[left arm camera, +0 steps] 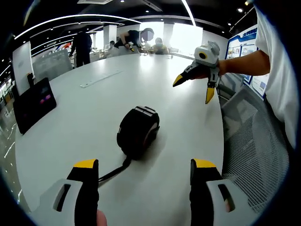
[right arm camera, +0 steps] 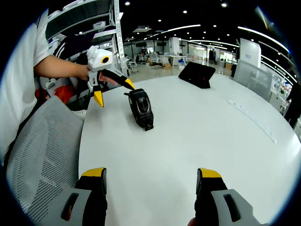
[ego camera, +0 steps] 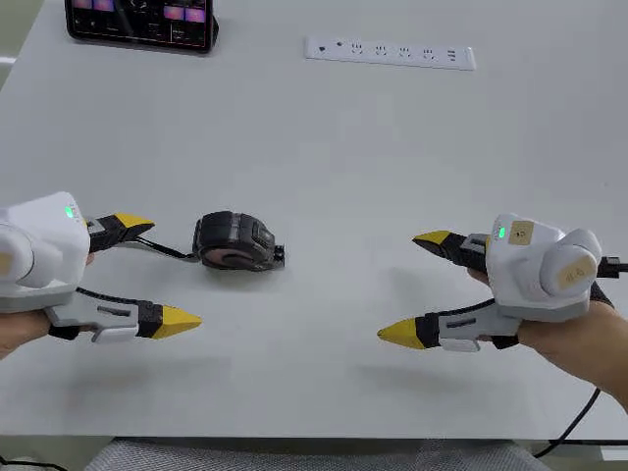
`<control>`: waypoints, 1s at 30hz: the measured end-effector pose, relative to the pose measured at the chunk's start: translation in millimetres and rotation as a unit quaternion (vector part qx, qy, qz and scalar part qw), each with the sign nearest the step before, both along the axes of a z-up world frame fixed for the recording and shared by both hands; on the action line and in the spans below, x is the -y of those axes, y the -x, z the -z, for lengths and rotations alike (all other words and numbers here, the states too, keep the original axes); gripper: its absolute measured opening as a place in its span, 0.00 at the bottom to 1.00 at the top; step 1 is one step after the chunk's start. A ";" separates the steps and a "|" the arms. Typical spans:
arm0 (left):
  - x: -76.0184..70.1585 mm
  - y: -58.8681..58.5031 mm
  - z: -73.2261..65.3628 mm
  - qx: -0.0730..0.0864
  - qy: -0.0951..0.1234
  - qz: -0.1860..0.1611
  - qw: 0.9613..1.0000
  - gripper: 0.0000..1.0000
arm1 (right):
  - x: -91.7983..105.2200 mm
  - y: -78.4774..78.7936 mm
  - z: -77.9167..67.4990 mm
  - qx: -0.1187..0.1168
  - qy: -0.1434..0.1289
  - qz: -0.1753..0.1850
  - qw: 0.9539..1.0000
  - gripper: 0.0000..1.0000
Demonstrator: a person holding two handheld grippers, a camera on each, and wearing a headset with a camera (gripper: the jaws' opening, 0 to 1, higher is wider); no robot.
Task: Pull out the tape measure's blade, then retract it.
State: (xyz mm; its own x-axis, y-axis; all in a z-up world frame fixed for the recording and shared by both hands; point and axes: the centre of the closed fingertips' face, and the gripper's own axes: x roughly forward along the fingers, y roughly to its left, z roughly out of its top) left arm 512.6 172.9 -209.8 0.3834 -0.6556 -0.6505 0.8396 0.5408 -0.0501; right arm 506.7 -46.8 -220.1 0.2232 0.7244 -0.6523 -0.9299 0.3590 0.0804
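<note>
A black tape measure (ego camera: pixel 235 241) lies on the white table (ego camera: pixel 324 128), its blade drawn in and a black wrist strap trailing to the left. In the left gripper view the tape measure (left arm camera: pixel 137 130) sits just ahead of the jaws; in the right gripper view the tape measure (right arm camera: pixel 141 108) lies farther off. My left gripper (ego camera: pixel 167 272) is open at the table's left, its jaws wide and apart from the case. The right gripper (ego camera: pixel 410 287) is open too, well to the right, holding nothing.
A dark tablet (ego camera: pixel 142 22) stands at the far left edge and a white power strip (ego camera: pixel 390 51) lies at the back. A mesh chair (right arm camera: pixel 42 155) is beside the table's near edge. A cable (ego camera: pixel 574 422) hangs from the right gripper.
</note>
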 end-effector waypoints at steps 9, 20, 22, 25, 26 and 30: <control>5.6 -9.7 3.7 0.003 -0.025 0.024 0.999 0.67 | -2.4 -4.8 -0.8 0.005 0.009 -0.016 1.000 0.75; 10.0 -18.3 11.8 -0.008 -0.051 0.050 0.997 0.58 | -6.7 -9.5 -1.7 0.011 0.017 -0.025 0.999 0.74; 11.2 -19.4 12.9 -0.009 -0.055 0.055 0.997 0.56 | -7.4 -9.9 -1.9 0.012 0.018 -0.027 0.999 0.74; 13.1 -20.9 14.4 -0.012 -0.059 0.060 0.996 0.54 | -8.2 -10.1 -2.2 0.012 0.020 -0.029 0.999 0.74; 13.4 -21.7 14.9 -0.012 -0.060 0.060 0.996 0.53 | -8.4 -10.1 -2.2 0.012 0.020 -0.030 0.999 0.74; 15.5 -24.2 17.3 -0.015 -0.067 0.067 0.995 0.50 | -9.1 -10.8 -2.4 0.012 0.021 -0.032 0.999 0.74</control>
